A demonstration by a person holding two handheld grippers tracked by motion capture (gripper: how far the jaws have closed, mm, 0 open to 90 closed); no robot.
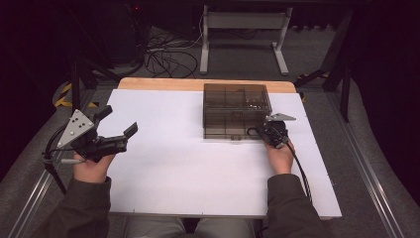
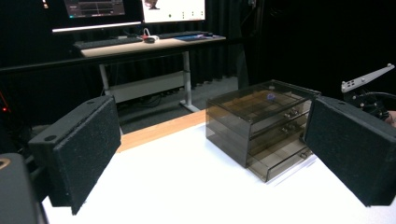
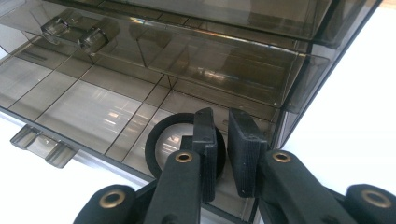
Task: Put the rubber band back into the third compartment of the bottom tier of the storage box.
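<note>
Black ring [image 3: 161, 140] lies flat in corner compartment of open bottom drawer [image 3: 88, 112], smoked-plastic drawer box [image 1: 236, 110].

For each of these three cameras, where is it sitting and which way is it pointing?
High view: above the person's side, facing forward and down on the white table; both forearms, hands, left tongs and right tongs show.
Left gripper view: on the left tongs, facing across the table at the smoky drawer box; its wide-open jaws show.
Right gripper view: on the right tongs, facing down into the open bottom drawer at a black ring; its narrow-set jaws show.
Shared: all three show the drawer box.
</note>
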